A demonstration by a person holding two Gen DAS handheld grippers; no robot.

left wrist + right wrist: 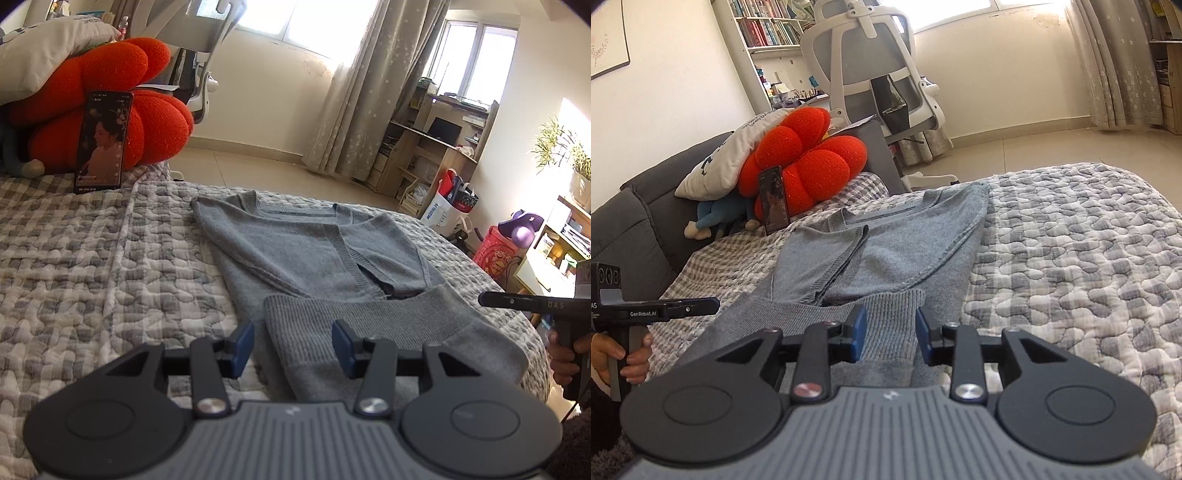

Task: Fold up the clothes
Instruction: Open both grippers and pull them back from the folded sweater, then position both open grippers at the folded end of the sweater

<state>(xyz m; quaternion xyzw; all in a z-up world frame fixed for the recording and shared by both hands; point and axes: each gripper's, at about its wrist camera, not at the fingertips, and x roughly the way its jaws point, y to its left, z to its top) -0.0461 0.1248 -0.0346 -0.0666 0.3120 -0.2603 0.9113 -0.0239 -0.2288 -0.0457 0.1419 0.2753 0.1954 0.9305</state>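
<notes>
Grey knit sweater [317, 251]; grey-white checked quilt [92, 266]; red-orange cushion [122, 107]; gripper pads [242, 345] seemingly blue.

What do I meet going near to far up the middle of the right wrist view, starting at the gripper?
Right gripper, open over the sweater's ribbed hem → folded sleeves on the grey sweater → its neckline at the quilt's far edge → white office chair.

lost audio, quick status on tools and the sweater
Left tool open, right tool open, nothing gripped. Grey sweater on quilt, hem folded up. Nothing in the way.
</notes>
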